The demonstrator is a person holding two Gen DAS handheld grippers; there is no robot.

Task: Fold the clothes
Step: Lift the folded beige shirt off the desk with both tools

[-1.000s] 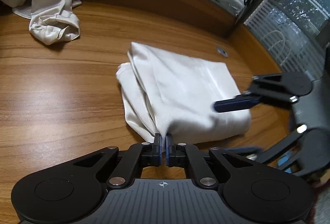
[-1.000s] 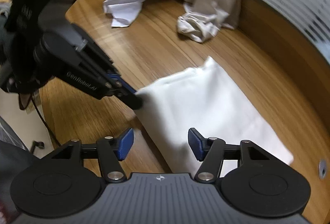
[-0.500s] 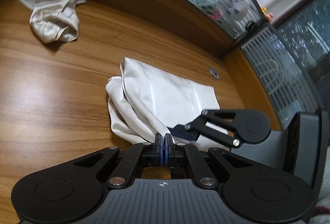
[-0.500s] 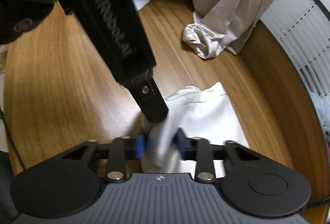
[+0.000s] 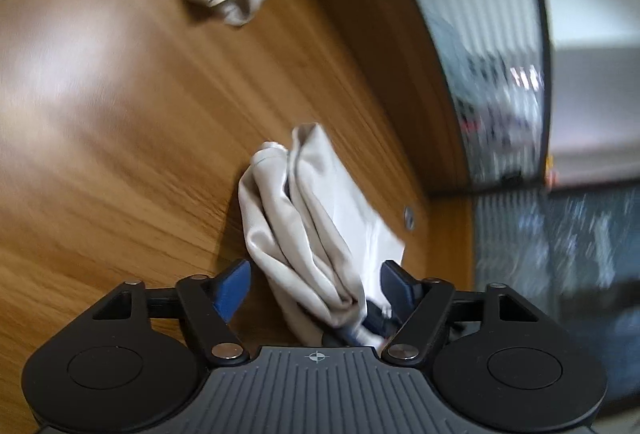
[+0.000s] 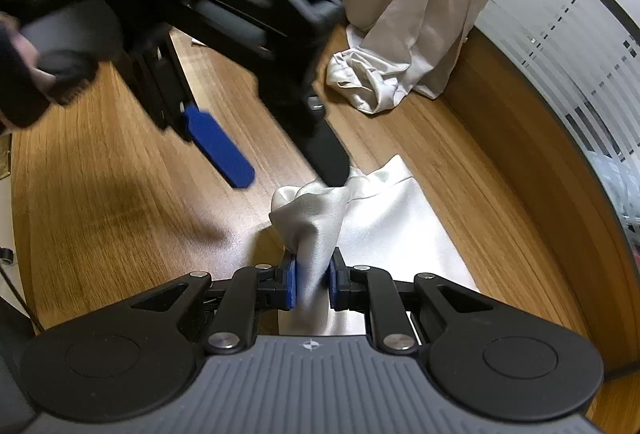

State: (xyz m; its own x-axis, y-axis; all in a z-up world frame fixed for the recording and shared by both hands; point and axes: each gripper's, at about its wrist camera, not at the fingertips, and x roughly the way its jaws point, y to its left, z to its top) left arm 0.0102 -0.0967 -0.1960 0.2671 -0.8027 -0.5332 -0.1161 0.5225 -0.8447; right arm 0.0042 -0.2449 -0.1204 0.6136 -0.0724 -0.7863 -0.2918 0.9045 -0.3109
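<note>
Handover mid-fold: right gripper (image 6: 312, 284) closing, pinching folded cloth (image 6: 384, 230) at frame bottom; left gripper (image 5: 314, 284) opening, released; next, carry fold across.

Black linkage arms with silver screws on left gripper (image 5: 314, 286) and right gripper (image 6: 312, 280). Blue pads (image 6: 290, 284) on fingertips. Behind these, grey ribbed housing with small crosshair mark, between two round black discs.
</note>
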